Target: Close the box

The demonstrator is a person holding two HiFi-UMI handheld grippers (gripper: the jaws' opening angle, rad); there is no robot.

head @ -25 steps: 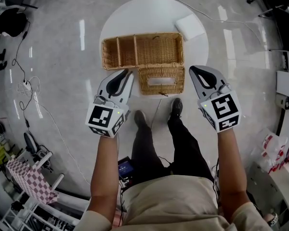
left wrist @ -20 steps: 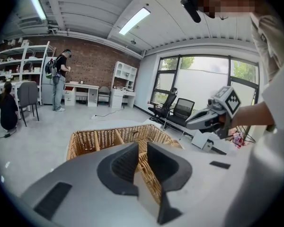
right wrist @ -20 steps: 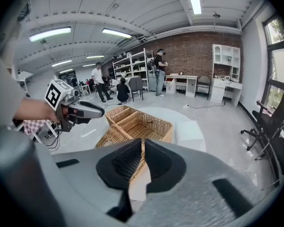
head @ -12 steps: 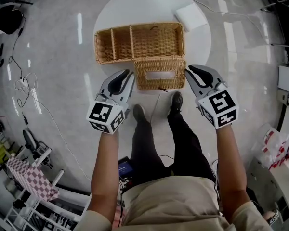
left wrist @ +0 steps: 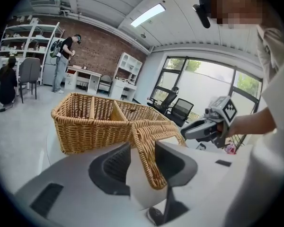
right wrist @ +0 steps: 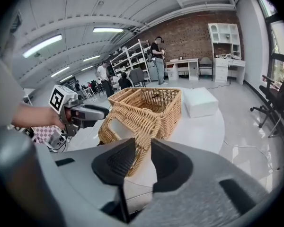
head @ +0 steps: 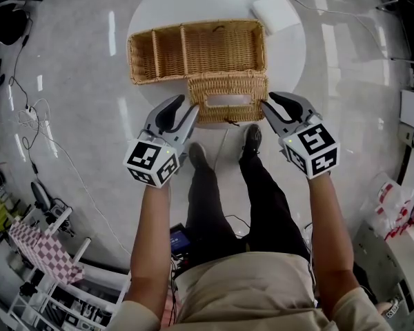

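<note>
The wicker box (head: 159,76) is sitting on the round white table (head: 284,54), its long axis running nine to three o'clock in the head view. Its lid (head: 252,103) is hanging open off the near wall, pointing toward six. Two small compartments are lying at nine and one large at three, all showing bare weave. The left gripper (head: 184,104) and right gripper (head: 268,103), whose jaws have just been opening, are straddling the lid's side edges without pinching. A white block (head: 274,11) is resting at one o'clock.

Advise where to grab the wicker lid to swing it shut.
Its two thin side edges, one claw each, from the near side: the lid hangs open off the basket front rim, edges free. The left claw and right claw, jaws just opened, straddle those edges without pinching.
</note>
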